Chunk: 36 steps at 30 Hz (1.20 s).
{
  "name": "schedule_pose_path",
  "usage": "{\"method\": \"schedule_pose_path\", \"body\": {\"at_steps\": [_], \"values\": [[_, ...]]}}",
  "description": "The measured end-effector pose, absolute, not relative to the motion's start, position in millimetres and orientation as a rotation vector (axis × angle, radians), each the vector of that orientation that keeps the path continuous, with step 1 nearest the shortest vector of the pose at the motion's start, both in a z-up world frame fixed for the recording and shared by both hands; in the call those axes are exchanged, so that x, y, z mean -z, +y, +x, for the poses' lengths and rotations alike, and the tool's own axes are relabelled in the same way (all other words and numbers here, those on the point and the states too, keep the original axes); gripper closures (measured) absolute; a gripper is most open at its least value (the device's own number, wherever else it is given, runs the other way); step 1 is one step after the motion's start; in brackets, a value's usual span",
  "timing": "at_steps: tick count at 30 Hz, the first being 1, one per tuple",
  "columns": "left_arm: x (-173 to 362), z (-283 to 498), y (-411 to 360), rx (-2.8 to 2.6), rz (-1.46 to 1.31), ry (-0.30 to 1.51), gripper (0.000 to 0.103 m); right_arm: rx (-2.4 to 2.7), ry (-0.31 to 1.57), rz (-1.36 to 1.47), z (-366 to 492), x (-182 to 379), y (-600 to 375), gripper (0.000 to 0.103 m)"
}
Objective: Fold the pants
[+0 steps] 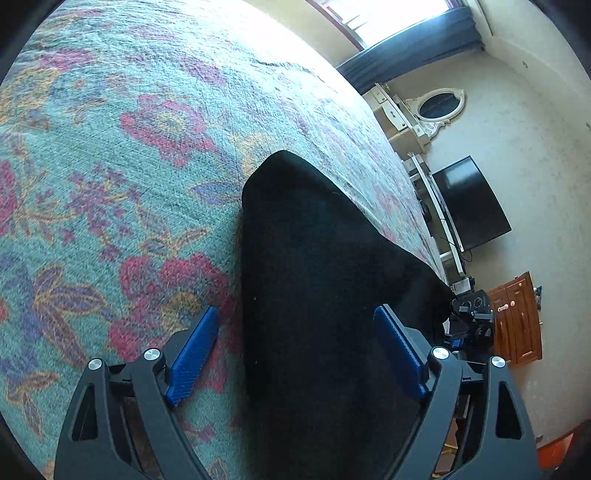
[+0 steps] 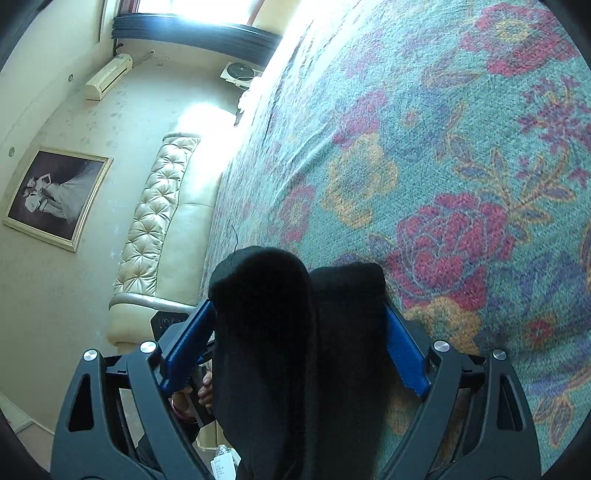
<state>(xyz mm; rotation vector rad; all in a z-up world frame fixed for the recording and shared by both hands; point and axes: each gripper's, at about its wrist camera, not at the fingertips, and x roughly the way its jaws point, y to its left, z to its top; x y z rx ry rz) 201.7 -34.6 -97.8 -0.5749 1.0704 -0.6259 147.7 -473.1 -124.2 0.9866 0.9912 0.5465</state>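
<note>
The black pants (image 1: 325, 280) lie on a floral bedspread (image 1: 147, 147) and stretch away from my left gripper (image 1: 295, 321). Its blue fingers (image 1: 194, 356) stand wide apart, one on each side of the cloth, not pinching it. In the right wrist view the black pants (image 2: 295, 332) show as two bunched folds rising between the blue fingers (image 2: 404, 354) of my right gripper (image 2: 297, 317). Those jaws are also wide apart, with cloth filling the gap. The other gripper (image 1: 471, 317) shows small at the far end of the pants in the left wrist view.
The bedspread (image 2: 443, 147) covers a wide bed. A tufted cream headboard (image 2: 162, 206), a framed picture (image 2: 55, 195) and an air conditioner (image 2: 109, 75) are on one side. A dark TV (image 1: 471, 203), a wooden cabinet (image 1: 517, 317) and a window (image 1: 388, 18) are on the other.
</note>
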Motion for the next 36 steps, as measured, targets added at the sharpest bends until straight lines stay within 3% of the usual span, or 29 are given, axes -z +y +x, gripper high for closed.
{"method": "schedule_pose_path", "body": {"at_steps": [10, 16, 17, 19, 20, 22, 24, 25, 33, 36], "values": [[96.1, 232.6, -58.0, 0.623, -0.549, 1.093, 0.018, -0.449, 0.966, 0.929, 152.3, 116.4, -475.8, 0.009], [97.4, 239.1, -58.6, 0.616, -0.602, 1.078, 0.018, -0.521, 1.05, 0.884, 170.7, 120.7, -456.2, 0.009], [98.3, 239.9, -57.2, 0.615, -0.623, 1.073, 0.018, -0.53, 1.052, 0.884, 171.4, 120.7, -455.6, 0.011], [99.9, 240.3, -55.8, 0.618, -0.648, 1.062, 0.018, -0.52, 1.06, 0.882, 171.9, 122.9, -457.6, 0.035], [100.4, 240.3, -56.4, 0.618, -0.648, 1.062, 0.018, -0.514, 1.065, 0.885, 171.5, 126.0, -460.1, 0.04], [98.4, 241.2, -54.2, 0.609, -0.599, 1.07, 0.023, -0.53, 1.061, 0.91, 170.4, 131.5, -465.1, 0.051], [94.8, 241.8, -61.2, 0.585, -0.504, 1.073, 0.039, -0.539, 1.051, 0.912, 169.4, 132.9, -466.8, 0.055], [93.5, 240.8, -64.0, 0.576, -0.467, 1.068, 0.042, -0.541, 1.044, 0.909, 168.8, 133.2, -466.8, 0.057], [83.7, 226.8, -77.4, 0.528, -0.319, 1.007, 0.067, -0.546, 1.006, 0.916, 166.0, 133.5, -465.8, 0.061], [77.3, 224.4, -83.3, 0.512, -0.268, 0.987, 0.072, -0.545, 0.994, 0.914, 164.4, 131.3, -463.4, 0.062]]}}
